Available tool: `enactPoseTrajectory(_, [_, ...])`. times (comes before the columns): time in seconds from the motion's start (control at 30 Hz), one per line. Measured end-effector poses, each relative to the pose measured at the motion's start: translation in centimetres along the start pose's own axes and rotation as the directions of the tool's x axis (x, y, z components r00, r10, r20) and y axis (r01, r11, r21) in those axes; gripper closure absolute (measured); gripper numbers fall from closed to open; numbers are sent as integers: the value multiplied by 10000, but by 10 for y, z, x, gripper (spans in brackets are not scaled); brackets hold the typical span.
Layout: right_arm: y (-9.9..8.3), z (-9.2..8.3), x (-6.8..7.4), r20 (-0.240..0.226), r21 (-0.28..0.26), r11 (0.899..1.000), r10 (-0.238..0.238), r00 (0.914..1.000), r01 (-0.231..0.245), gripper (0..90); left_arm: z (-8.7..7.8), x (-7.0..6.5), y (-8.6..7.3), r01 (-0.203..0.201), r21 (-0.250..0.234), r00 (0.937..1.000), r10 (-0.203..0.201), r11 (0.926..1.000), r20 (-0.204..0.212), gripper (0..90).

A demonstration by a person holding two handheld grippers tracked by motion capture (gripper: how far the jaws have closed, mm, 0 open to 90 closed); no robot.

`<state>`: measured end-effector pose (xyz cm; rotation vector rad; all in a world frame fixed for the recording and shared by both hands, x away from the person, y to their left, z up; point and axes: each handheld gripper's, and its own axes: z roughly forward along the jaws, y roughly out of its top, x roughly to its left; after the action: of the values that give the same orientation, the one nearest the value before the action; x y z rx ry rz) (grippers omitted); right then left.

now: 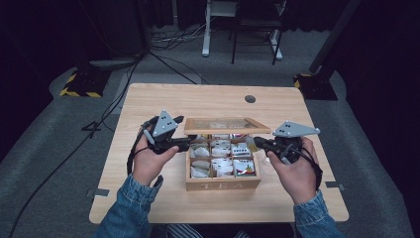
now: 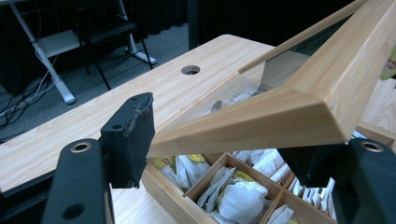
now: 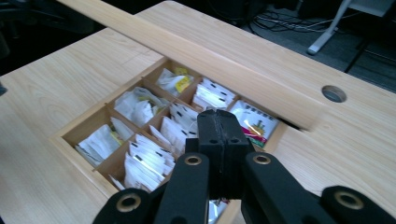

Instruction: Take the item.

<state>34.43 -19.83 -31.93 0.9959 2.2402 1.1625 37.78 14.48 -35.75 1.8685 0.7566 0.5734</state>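
Your desk [image 1: 148, 104] takes up the middle of the high view, pale wood with a round cable hole [image 1: 250, 98] toward its upper right. At the centre of the frame sits the wooden tea box [image 1: 223, 184], its front wall stamped TEA and its compartments packed with tea bags [image 1: 222, 166]. The glass-paned lid [image 1: 227, 125] is raised over the back of the box, tilted up on its far edge.

Your left gripper [image 1: 185, 144], left of centre in that view, is clamped on the lid's left end. In the left gripper view the lid's wooden frame [image 2: 261, 116] runs between the two jaws, with one pad [image 2: 135, 137] pressed against the frame's end and the open compartments showing in the lower middle of the frame.

Your right gripper [image 1: 253, 143] sits right of centre, just beside the box's right wall. In the right gripper view [image 3: 219, 135] its jaws are pressed together with nothing between them, pointing over the tea bags at the frame's centre.
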Motion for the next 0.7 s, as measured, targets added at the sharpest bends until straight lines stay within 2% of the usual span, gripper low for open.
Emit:
enactPoseTrajectory(0.37, [-11,-12,-25,611,131,9988,471,9970,-480,900,0,0,0,7,10,10000,-7,10000,17,321])
enactPoseTrajectory(0.7, [-23,-15,-49,1188,502,9934,969,9882,-1034,900,0,0,0,-36,15,10000,36,10000,-32,321])
